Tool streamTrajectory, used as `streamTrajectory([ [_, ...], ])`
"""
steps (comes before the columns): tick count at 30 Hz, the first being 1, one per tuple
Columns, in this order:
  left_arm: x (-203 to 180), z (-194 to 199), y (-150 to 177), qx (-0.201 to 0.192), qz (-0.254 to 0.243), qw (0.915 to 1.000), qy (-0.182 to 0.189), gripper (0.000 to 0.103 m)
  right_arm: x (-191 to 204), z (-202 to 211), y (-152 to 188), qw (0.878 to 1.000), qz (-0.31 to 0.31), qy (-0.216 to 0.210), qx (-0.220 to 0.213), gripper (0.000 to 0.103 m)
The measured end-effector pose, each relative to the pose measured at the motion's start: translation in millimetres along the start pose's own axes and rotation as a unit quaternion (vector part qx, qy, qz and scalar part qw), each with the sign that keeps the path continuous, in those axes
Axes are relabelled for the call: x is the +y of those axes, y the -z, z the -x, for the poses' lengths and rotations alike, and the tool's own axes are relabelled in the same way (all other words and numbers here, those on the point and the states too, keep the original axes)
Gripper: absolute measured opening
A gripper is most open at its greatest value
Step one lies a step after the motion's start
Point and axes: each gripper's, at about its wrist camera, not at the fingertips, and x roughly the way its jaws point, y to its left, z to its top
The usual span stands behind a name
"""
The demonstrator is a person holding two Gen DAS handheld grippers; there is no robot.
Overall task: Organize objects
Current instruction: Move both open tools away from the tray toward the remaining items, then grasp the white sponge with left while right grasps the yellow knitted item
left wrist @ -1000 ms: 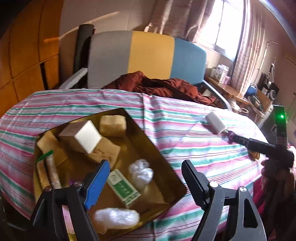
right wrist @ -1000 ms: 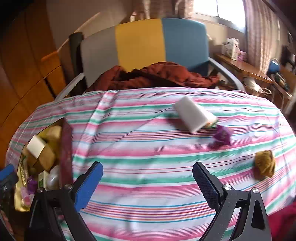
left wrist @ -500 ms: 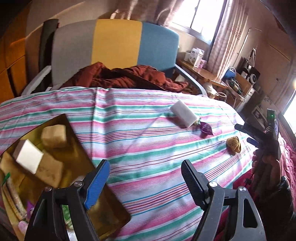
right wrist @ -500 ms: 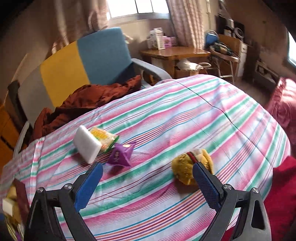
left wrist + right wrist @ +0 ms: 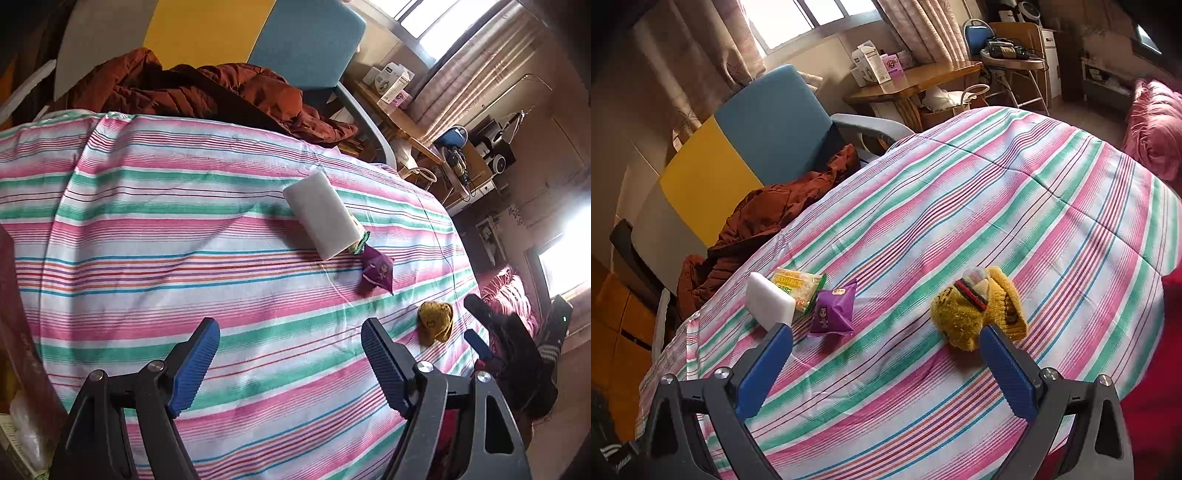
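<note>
Striped cloth [image 5: 960, 206] bare around yellow sock bundle [image 5: 979, 308]; right gripper [image 5: 886, 354] spread.

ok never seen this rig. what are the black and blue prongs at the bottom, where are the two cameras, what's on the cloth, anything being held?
There is no robot arm: a person holds a two-finger gripper in each hand, and each gripper carries a fisheye camera looking forward along its fingers. The prongs are those fingers. One picture shows the left gripper, the other the right gripper. Both are open and hold nothing.

On the striped cloth lie a white block, a yellow-green snack packet partly tucked behind it, a purple packet and a yellow knitted item. The right gripper points near the knitted item, which sits by its right finger. At the left edge of the left camera's picture, part of a box shows, with some pale items inside.
</note>
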Motion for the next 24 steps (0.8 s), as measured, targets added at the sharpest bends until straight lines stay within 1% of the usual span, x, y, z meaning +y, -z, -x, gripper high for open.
streamTrajectory([
  [4,-6,-29,-25,0.001,0.028,0.9995,0.016,0.081,-1,1,2,1.000,-0.006,-0.019,0.006,0.102],
  [6,-9,-43,-35,0.001,0.038,0.9991,0.017,0.082,0,-1,3,0.999,-0.005,-0.028,0.014,0.102],
  [9,-15,-70,-49,0.011,0.059,0.9976,0.033,0.082,3,-2,4,0.999,-0.001,-0.036,0.022,0.102],
  [13,-24,-98,-65,0.016,0.075,0.9964,0.035,0.082,8,-1,5,0.999,0.013,-0.043,0.021,0.102],
  [16,-28,-113,-75,0.016,0.084,0.9959,0.027,0.082,10,-1,5,0.998,0.017,-0.051,0.024,0.102],
  [18,-32,-123,-83,0.014,0.068,0.9976,0.011,0.082,11,-2,6,0.998,0.017,-0.056,0.028,0.102],
  [19,-30,-128,-87,0.016,0.079,0.9967,0.007,0.082,11,-2,6,0.998,0.017,-0.057,0.030,0.102],
  [21,-26,-137,-91,0.026,0.102,0.9943,0.018,0.082,12,-2,6,0.998,0.019,-0.059,0.029,0.102],
  [22,-25,-143,-92,0.030,0.109,0.9934,0.013,0.082,12,-1,6,0.998,0.019,-0.060,0.028,0.102],
  [24,-26,-150,-95,0.026,0.106,0.9940,0.005,0.082,11,-2,5,0.998,0.016,-0.061,0.029,0.102],
])
